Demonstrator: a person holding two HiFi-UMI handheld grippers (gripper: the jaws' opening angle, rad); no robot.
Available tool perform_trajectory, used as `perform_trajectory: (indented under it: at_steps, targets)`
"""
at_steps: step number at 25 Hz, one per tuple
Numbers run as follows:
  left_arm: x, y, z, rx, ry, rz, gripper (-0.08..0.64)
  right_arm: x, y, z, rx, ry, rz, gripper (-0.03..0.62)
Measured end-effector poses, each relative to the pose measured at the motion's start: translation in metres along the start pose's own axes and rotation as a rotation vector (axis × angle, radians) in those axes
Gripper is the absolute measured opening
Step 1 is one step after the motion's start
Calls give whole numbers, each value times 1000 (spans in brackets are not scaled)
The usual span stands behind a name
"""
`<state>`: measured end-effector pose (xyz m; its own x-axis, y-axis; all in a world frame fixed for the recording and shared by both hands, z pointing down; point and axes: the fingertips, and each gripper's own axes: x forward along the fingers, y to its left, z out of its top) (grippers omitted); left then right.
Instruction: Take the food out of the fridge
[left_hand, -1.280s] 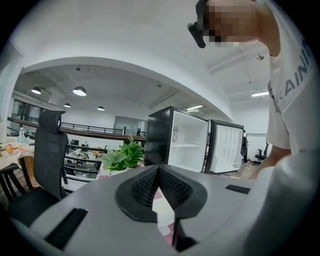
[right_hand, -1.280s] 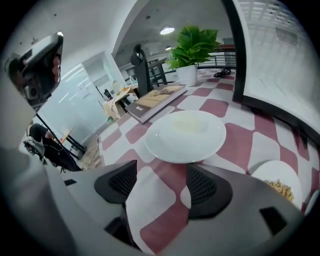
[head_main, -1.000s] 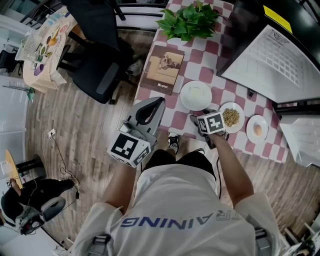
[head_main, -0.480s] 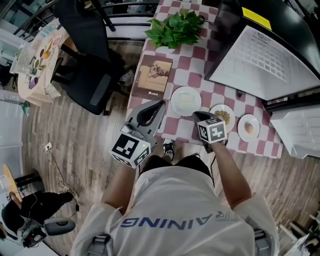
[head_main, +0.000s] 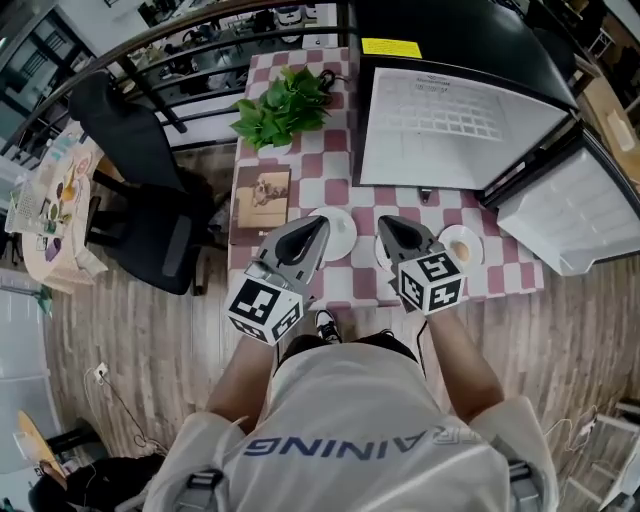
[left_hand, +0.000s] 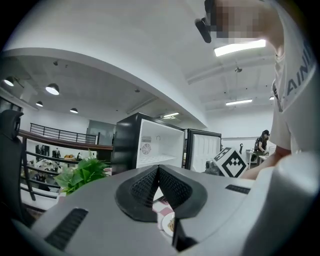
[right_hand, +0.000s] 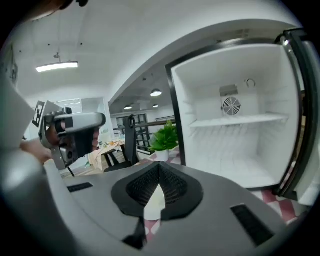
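- Head view: food plates (head_main: 461, 244) on table (head_main: 336, 165), just in front of open fridge (head_main: 455, 115).
- Gripper views show jaws: left tool (left_hand: 158, 168) clenched, empty; right tool (right_hand: 159, 165) just clenched, empty.

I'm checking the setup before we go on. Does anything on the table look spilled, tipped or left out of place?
Only the fridge door: it stands wide open, and the fridge inside looks empty. The plates sit flat on the table; nothing looks spilled.
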<state>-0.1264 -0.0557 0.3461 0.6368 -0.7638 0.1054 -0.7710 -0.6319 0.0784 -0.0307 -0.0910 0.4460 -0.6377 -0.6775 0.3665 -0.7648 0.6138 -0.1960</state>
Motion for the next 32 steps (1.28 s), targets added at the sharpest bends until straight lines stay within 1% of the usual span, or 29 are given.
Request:
perform_trajectory:
  at_steps: [2,5,9,13,17,20,24,32]
  targets:
    - [13,-12,7,18,-2,-43,6,-21,-10,23,-2,-65,-51,20]
    - [26,-32,13,23,-2,-72,6,-56,-23,51,0,-153,-111,20]
    - [46,-55,30,54,-32,-133,6,-108,-47,82,-10,-263,-218,20]
    - [58,-74,46,101,-58,-179,6,-153,-66,100,-14,-329,-307,20]
    - [65,-88,56,90,-75,-210,6,-190,-79,111,-8,-374,-371,20]
    - [70,-97,58,103,-72,-227,6,-206,-85,112,7,-396,-398,20]
    - [74,-103,58,116,-69,-237,6,-215,-90,109,11,-408,-408,20]
    - [74,-106,62,132,-74,-238,6,-217,-93,109,-23,-404,-430,20]
